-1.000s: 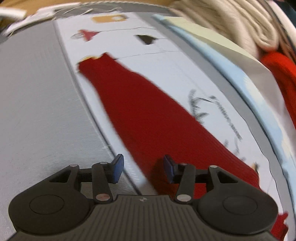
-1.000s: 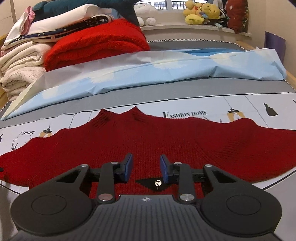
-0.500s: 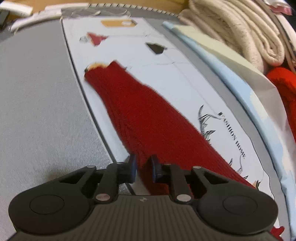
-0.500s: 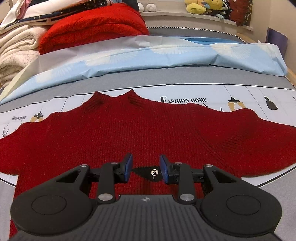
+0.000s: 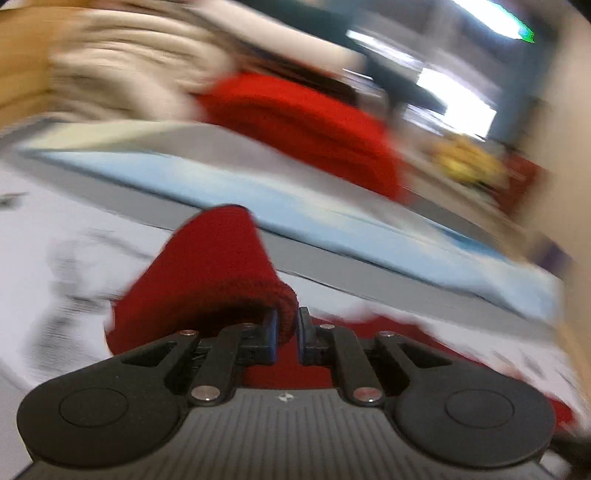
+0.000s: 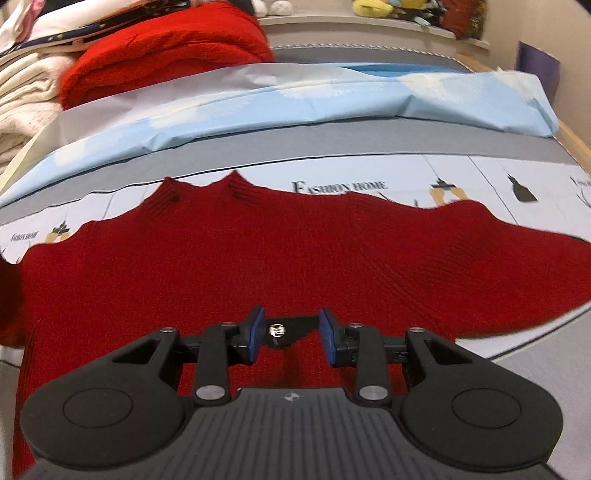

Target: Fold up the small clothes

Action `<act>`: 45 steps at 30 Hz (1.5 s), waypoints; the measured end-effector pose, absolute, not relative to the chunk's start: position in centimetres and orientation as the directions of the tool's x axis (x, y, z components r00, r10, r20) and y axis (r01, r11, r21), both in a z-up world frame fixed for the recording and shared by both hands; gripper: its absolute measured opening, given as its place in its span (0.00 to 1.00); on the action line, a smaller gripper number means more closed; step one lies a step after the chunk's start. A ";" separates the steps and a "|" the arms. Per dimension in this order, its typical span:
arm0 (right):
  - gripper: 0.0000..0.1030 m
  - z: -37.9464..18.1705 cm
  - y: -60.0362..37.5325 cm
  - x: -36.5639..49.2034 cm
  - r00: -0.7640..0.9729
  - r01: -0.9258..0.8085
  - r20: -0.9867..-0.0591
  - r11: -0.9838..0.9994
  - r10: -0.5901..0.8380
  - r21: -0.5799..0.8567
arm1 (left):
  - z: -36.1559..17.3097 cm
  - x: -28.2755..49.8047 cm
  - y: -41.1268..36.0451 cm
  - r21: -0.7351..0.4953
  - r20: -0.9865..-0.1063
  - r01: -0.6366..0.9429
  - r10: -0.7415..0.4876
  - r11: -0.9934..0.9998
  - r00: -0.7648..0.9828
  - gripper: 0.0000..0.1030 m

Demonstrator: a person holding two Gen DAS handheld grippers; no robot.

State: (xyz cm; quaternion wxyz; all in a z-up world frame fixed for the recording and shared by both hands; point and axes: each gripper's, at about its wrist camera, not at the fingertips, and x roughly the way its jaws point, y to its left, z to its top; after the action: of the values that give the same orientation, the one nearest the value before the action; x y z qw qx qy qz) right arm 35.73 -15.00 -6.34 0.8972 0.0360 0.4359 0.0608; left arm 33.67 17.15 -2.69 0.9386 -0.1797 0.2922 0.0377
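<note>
A red knit sweater (image 6: 295, 258) lies spread flat on the printed sheet (image 6: 480, 177), collar away from me. My right gripper (image 6: 291, 332) rests at its near hem. Its blue pads (image 6: 255, 334) stand partly apart and hold the bunched hem between them, where a black label with a metal stud (image 6: 277, 329) sits. In the blurred left wrist view, my left gripper (image 5: 287, 332) is closing its jaws on the cuff of the red sleeve (image 5: 207, 273). The sleeve is lifted off the sheet and arches up in front of the fingers.
A folded light blue sheet (image 6: 332, 99) lies across the bed behind the sweater. A stack of cream blankets (image 6: 22, 92) and a folded red knit (image 6: 162, 48) sit at the back left. Plush toys (image 6: 406, 7) line the far ledge. A wooden bed edge (image 6: 576, 147) runs along the right.
The left gripper closed on the sleeve, then lifted it and swung round, rolling. The sleeve no longer lies flat. The right gripper stayed at the hem, tilting slightly.
</note>
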 end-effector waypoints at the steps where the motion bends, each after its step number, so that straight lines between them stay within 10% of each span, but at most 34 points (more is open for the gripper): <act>1: 0.33 -6.5 -15.3 35.8 0.608 -0.063 -0.781 0.989 0.144 0.133 | -2.9 34.1 14.8 -0.349 -0.571 -0.077 -0.146 0.934 0.808 0.11; 4: 0.33 -7.0 -16.1 36.1 0.593 -0.018 -0.789 0.982 0.161 0.187 | -3.9 34.9 10.7 -0.427 -0.593 0.112 -0.372 0.897 0.714 0.16; 15: 0.40 -9.4 -17.9 36.9 0.539 0.123 -0.771 0.874 0.339 0.470 | -6.4 37.3 16.4 -0.220 -0.764 -0.232 -0.020 0.948 0.645 0.17; 26: 0.40 -13.8 -18.8 38.5 0.515 0.322 -0.739 0.701 0.434 0.636 | -7.2 37.1 16.5 -0.162 -0.810 -0.230 0.004 0.960 0.586 0.19; 31: 0.10 -13.9 -19.3 38.9 0.563 0.321 -0.714 0.685 0.418 0.654 | -7.3 37.1 16.3 -0.159 -0.811 -0.204 -0.010 0.966 0.585 0.19; 38: 0.06 -5.4 -19.7 35.9 0.848 0.089 -0.466 0.798 0.253 0.596 | -7.6 37.1 16.2 -0.135 -0.815 -0.197 0.005 0.971 0.580 0.19; 45: 0.11 -11.2 -23.7 37.6 0.628 0.446 -0.767 0.747 0.133 0.494 | -8.7 37.4 15.3 -0.098 -0.832 -0.187 0.023 0.978 0.554 0.19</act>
State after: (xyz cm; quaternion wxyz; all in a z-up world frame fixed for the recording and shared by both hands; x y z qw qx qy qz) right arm 37.57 -23.66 -11.18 0.8343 0.3433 0.4212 -0.0938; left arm 37.37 15.35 -8.69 0.8770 -0.0875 0.4686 0.0597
